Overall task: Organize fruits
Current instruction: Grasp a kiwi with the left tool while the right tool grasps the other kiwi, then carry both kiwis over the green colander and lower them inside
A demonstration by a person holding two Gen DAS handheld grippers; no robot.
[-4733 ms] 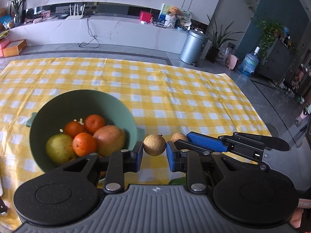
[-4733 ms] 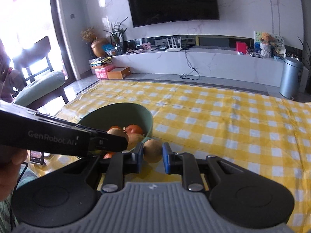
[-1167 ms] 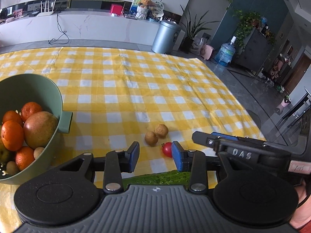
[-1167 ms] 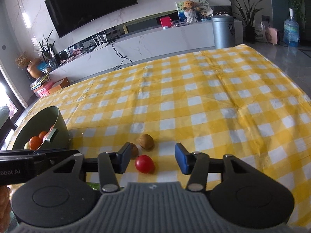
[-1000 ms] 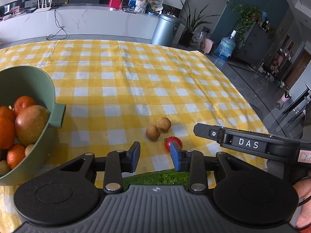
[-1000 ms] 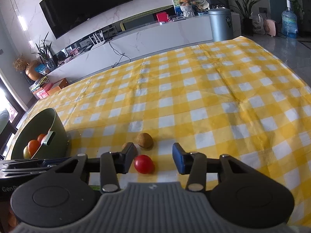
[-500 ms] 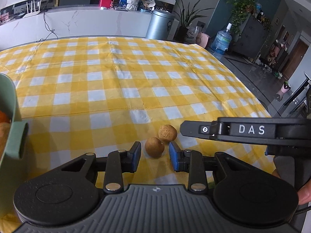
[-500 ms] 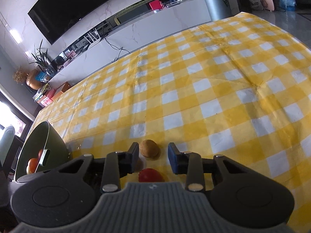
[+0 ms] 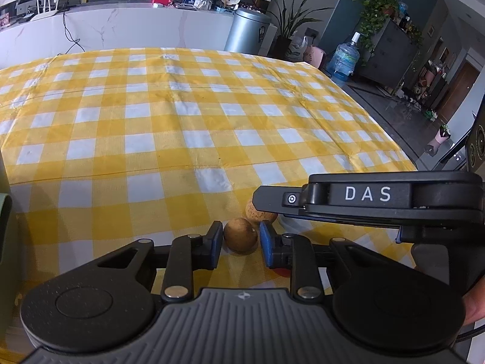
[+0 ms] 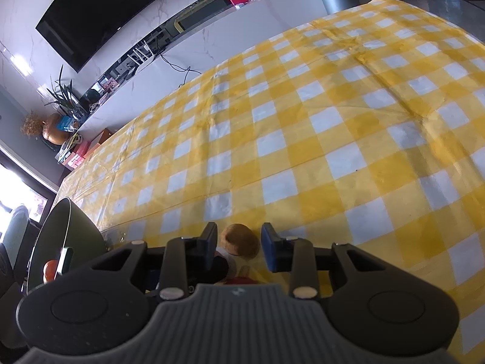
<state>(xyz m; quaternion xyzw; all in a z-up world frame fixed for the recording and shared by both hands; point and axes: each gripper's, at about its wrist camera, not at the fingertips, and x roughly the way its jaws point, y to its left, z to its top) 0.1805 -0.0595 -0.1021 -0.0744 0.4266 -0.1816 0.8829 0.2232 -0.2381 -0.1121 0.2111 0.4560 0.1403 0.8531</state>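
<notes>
1. Looking along the left gripper (image 9: 241,241), we see its blue pads pressed together on the near fruit (image 9: 241,235), a small brown ball that sits on the cloth (image 9: 182,121).
2. The right gripper (image 10: 239,244) comes in from the right and crosses low over the far fruit (image 9: 253,210), hiding part of it in the left view. The two fruits lie just beside each other.
3. In the right view the far fruit (image 10: 239,239) sits between the right gripper's pads. The jaws have just been closing, yet a thin gap shows on each side, so they stand a little apart and clamp nothing.
4. A tomato (image 10: 241,279) lies under the grippers, close to both; only a red sliver of it shows in either view.
5. The bowl (image 10: 60,233) stands at the left edge, well apart from the fruits, with an orange (image 10: 50,268) inside it by the handle.
6. Ahead of both grippers the cloth lies bare all the way to the far edge, which leaves us wide room forward and to the left.
7. To the right the table edge (image 9: 394,151) drops to the floor (image 9: 379,97). A bin (image 9: 247,30) and a water bottle (image 9: 344,57) stand beyond it.
8. The two grippers are crowded together over the fruits, with little room between them.
</notes>
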